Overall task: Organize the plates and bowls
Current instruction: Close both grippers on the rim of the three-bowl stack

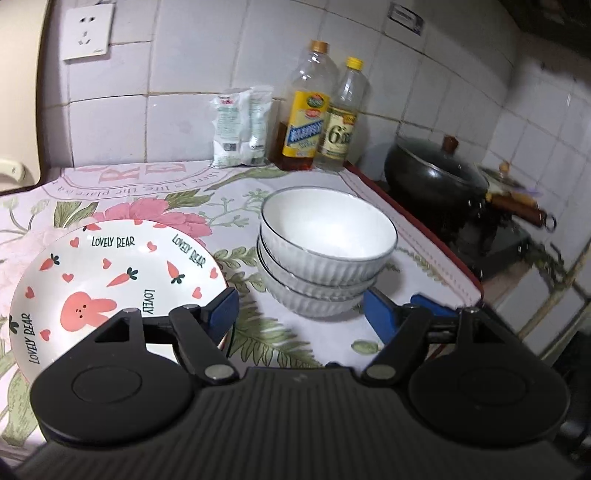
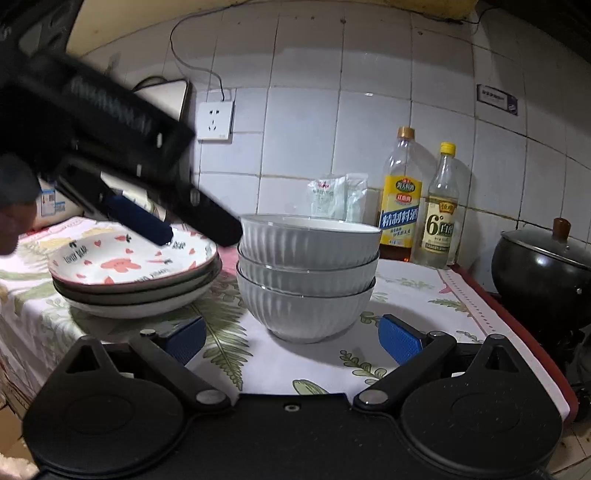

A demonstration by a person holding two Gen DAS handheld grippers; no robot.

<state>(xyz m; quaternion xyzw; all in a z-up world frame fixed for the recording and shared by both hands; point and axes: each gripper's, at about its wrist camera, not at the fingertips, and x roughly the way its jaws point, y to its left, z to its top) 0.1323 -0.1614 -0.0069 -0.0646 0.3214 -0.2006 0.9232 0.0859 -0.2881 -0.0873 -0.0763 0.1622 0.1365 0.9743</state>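
Three ribbed white bowls (image 1: 325, 254) stand stacked on the floral cloth; the stack also shows in the right wrist view (image 2: 308, 277). To their left is a stack of plates (image 2: 136, 273) topped by a "LOVELY BEAR" carrot plate (image 1: 110, 280). My left gripper (image 1: 301, 310) is open and empty, above the gap between plates and bowls; it also shows in the right wrist view (image 2: 192, 229), hovering over the plates' right rim. My right gripper (image 2: 291, 343) is open and empty, just in front of the bowl stack.
Two bottles (image 1: 321, 110) and white packets (image 1: 240, 129) stand against the tiled wall. A black lidded wok (image 1: 436, 173) sits on the stove to the right, past the cloth's red edge (image 1: 424, 229). A wall socket (image 1: 86, 31) is at upper left.
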